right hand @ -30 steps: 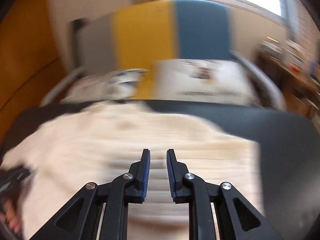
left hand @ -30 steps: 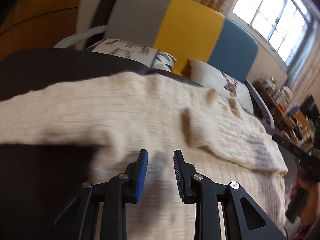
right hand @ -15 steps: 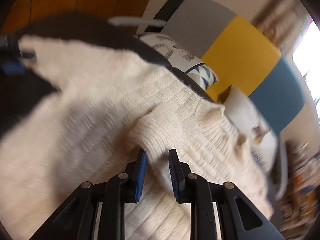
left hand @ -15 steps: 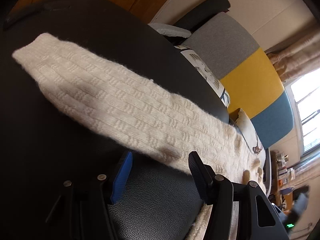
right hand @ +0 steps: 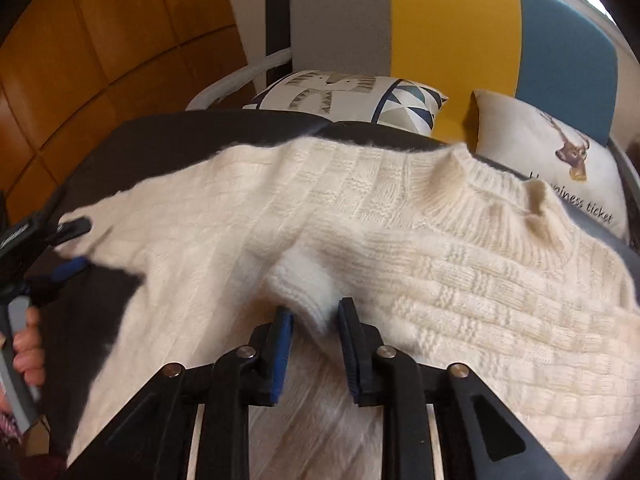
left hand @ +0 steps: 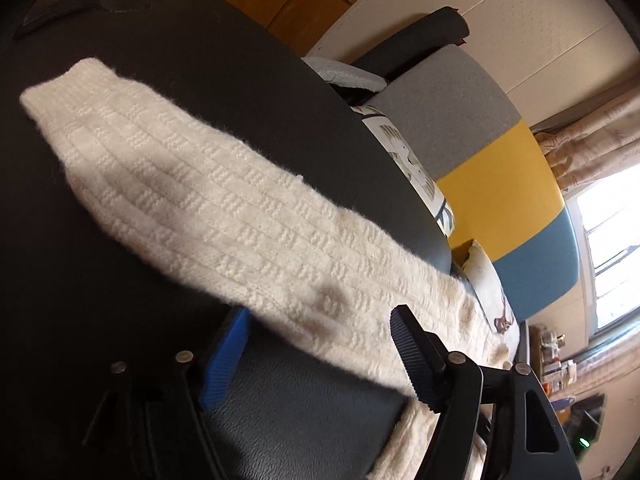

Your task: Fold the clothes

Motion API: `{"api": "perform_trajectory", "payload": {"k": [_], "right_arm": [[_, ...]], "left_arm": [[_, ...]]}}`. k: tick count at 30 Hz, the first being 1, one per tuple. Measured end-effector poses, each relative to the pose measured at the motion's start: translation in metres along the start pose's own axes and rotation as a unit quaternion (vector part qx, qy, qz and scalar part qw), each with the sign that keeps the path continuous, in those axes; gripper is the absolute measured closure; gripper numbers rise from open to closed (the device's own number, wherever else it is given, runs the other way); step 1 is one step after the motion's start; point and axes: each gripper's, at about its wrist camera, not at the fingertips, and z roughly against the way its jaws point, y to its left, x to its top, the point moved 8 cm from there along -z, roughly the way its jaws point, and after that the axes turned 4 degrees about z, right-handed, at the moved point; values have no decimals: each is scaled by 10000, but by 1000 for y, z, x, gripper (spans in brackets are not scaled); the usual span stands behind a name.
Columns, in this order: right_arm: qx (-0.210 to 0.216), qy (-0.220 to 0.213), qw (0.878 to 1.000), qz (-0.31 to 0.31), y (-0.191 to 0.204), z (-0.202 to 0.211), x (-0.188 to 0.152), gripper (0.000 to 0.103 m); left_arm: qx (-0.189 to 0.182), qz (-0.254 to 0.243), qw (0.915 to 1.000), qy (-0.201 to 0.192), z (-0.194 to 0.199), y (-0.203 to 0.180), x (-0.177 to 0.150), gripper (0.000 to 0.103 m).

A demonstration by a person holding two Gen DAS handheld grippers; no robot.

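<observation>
A cream knit sweater lies on a black leather surface. Its left sleeve stretches out flat across the black surface in the left wrist view. My left gripper is open wide, its jaws on either side of the sleeve near the armpit end. It also shows at the left edge of the right wrist view. My right gripper is shut on the cuff of the right sleeve, which is folded over the sweater's body.
Behind the surface stands a sofa with grey, yellow and blue back panels and two printed cushions. A wooden panelled wall is at the left. A cluttered shelf sits under a window at the far right.
The right gripper has drawn the right cuff further over the sweater's body and steadied. The left gripper has stayed open around the left sleeve, moving slightly closer.
</observation>
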Motion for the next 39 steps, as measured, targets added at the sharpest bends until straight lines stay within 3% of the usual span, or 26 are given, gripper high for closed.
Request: {"api": "perform_trajectory", "payload": {"k": [2,8,13,16,20,22,28,30,31,32,33,34,39], "right_arm": [[102,-304,9994,-144,2,15,2,80],[65,-305,9965,-780,-12,13,-17,80],[320,-353,9914,-1218,-25,6,-31,80],[184,-290,9941,-1027,-21,4,-31,80],[106,-316,9948,-958,-18,2,-31,80],[161,-395,9929,-1111,-20,6,-30,80],[91,-643,9897,-1278,-26,17,-22,80],[27,-694,9893,-1281,-29,19,-19,80],[52,-633,9888,-1347,-31,15,-21,80],[76,-571,9883,-1413,-33,12,-22,80],[101,-510,9876,-1478,-35,9,-24,80],[125,-449,9869,-1544,-37,5,-25,80],[186,-566,9809,-1849,-45,19,-27,80]], "left_arm": [[-42,205,9998,-48,0,2,3,30],[-262,1090,9935,-220,1,20,24,30],[-437,1953,9787,-452,3,51,56,30],[-456,2323,9695,-628,8,71,78,30],[-337,2637,9592,-961,20,104,106,30],[-471,2681,9583,-876,20,110,114,30],[-346,2684,9563,-1108,31,136,133,30],[-384,2567,9602,-1035,28,137,137,33],[-304,2422,9647,-986,26,136,137,49],[-168,2265,9695,-920,23,137,137,76],[-49,2137,9732,-847,20,138,137,87],[-9,2099,9746,-775,16,141,137,93],[-116,1982,9753,-968,19,135,135,95]]}}
